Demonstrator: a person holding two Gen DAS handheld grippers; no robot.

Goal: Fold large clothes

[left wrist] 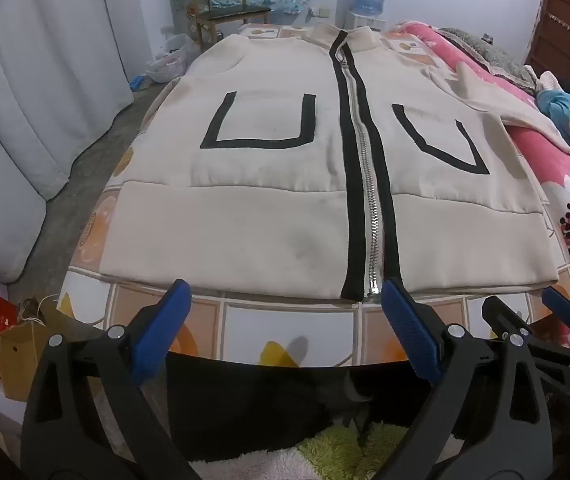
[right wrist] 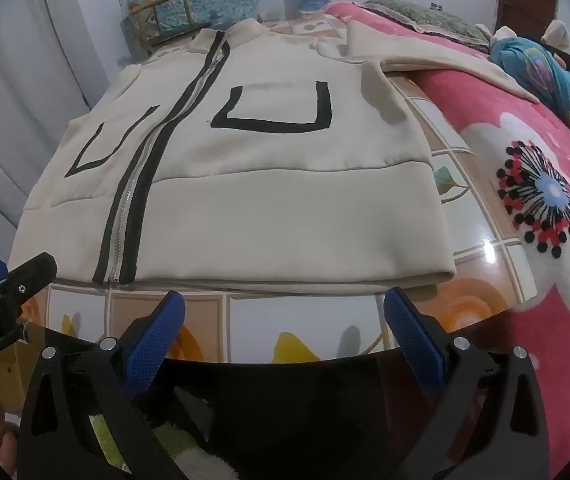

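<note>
On the tiled table (left wrist: 289,334), the cream jacket (left wrist: 285,184) is lying flat and zipped (one sleeve trailing onto the pink quilt (right wrist: 525,168)). Just short of its hem, the left gripper (left wrist: 285,312) and right gripper (right wrist: 285,320) are hovering side by side, jaws gaping wide, gripping nothing.

A home bedroom: floral quilt (left wrist: 557,184), curtain (left wrist: 45,80), wooden chair (left wrist: 225,4)

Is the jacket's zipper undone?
No, the zipper runs closed from the hem up to the collar of the jacket, both front panels joined.
</note>
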